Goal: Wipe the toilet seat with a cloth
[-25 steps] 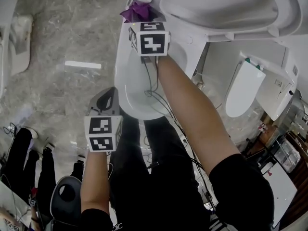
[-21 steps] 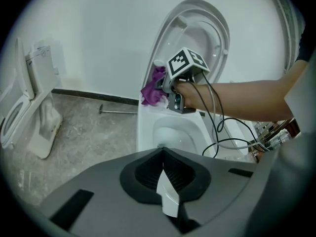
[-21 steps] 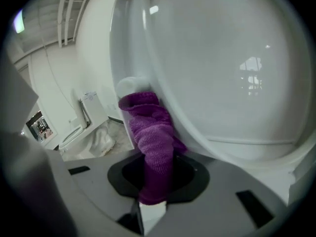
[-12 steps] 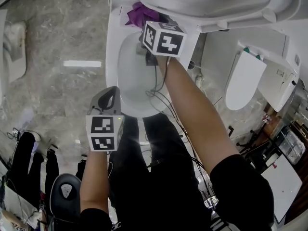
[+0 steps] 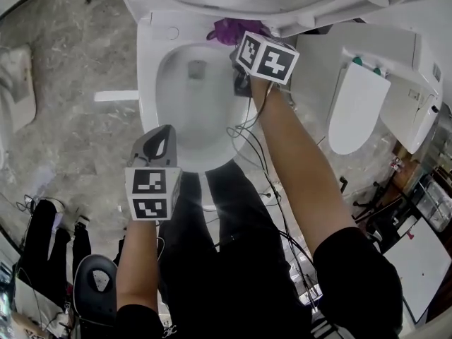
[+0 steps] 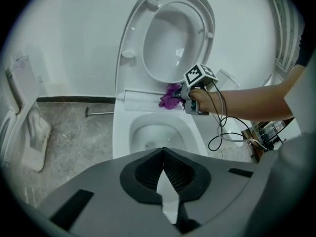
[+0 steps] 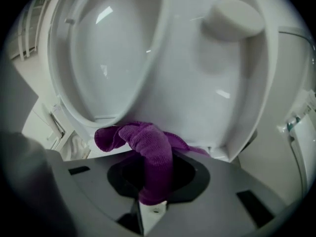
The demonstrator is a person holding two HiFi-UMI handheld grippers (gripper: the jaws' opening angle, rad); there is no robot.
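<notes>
Right gripper view: right tool (image 7: 153, 204) clamped on purple cloth (image 7: 154, 157), bunched at back right corner of toilet rim (image 5: 148, 66) — just below raised seat (image 7: 192, 73). Left tool (image 6: 163, 157) closed, empty. Likely mid-wipe — seat ring probably left.

From the head view I can't see the tips of the right tongs (image 7: 149, 204): their marker cube (image 5: 266, 57) covers them, and only a crumpled end of the purple cloth (image 5: 229, 30) pokes out past it. The raised seat (image 5: 318, 6) runs off the top edge there. In the right gripper view the tongs' grey body blocks the rim below the cloth, so I cannot tell whether the cloth touches porcelain. The left tongs (image 6: 163, 179) likewise hide the front of the bowl (image 6: 153, 132) in their own view. The clutter (image 5: 431, 210) at the head view's right edge is too small to make out.
</notes>
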